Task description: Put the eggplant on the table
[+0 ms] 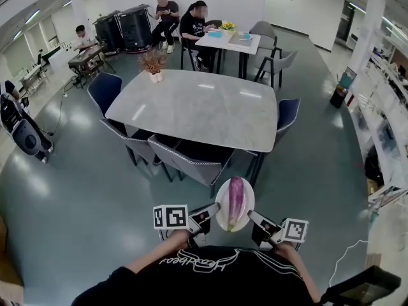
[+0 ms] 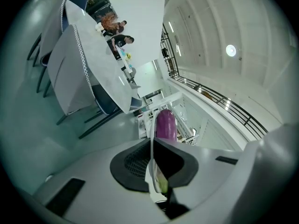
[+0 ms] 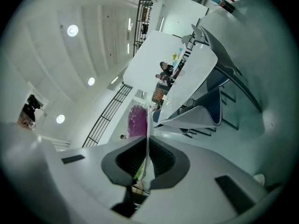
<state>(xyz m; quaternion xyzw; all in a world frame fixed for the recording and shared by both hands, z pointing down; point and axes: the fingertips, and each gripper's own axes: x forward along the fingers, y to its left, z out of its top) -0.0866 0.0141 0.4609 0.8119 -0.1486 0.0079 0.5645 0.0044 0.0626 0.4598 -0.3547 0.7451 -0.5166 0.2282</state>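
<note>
A purple eggplant (image 1: 235, 201) lies on a white plate (image 1: 223, 203) held in the air in front of me, short of the grey marble table (image 1: 197, 107). My left gripper (image 1: 213, 211) is shut on the plate's left rim. On the opposite rim my right gripper (image 1: 253, 218) is shut too. In the left gripper view the plate (image 2: 152, 146) shows edge-on between the jaws, the eggplant (image 2: 166, 124) beyond it. The right gripper view shows the plate's thin edge (image 3: 147, 143) clamped, with the eggplant (image 3: 138, 121) to its left.
Grey and blue chairs (image 1: 185, 161) stand along the table's near side, another (image 1: 288, 115) at its right end. A potted plant (image 1: 153, 64) sits on the far corner. People sit at a smaller table (image 1: 227, 42) beyond. Shelving (image 1: 389, 126) runs along the right.
</note>
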